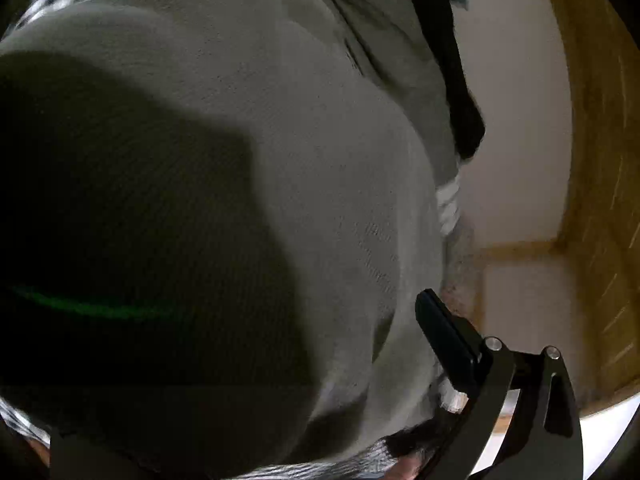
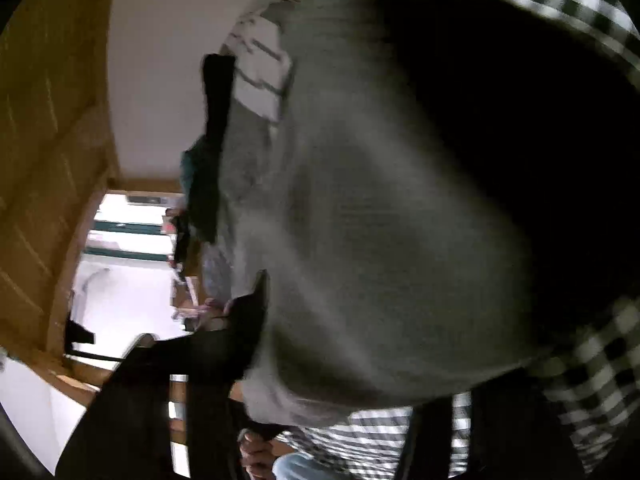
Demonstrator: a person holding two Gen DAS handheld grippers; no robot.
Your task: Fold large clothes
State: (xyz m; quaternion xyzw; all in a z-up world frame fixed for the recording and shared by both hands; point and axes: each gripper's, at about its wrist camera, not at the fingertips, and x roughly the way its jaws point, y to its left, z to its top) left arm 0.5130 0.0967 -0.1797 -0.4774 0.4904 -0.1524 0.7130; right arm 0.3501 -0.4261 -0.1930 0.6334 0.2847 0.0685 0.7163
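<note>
grey knit garment [image 1: 280,140] seen pressed close against both lenses, filling most of each view, draped over checked cloth [image 2: 580,12]. left claw [image 1: 400,340]: one black finger [image 1: 444,340] seen at garment's right edge, other finger hidden; jaws part-open, grip cannot be told. right claw [image 2: 320,320]: dark finger [image 2: 248,320] seen touching garment's left edge, mate hidden under cloth; grip likewise unclear. garment thus judged between the two claws, one edge beside each, neither clearly nearer. white label [image 2: 260,76] at far edge. long axis unreadable. wooden door frame [image 1: 600,160] beyond.
</note>
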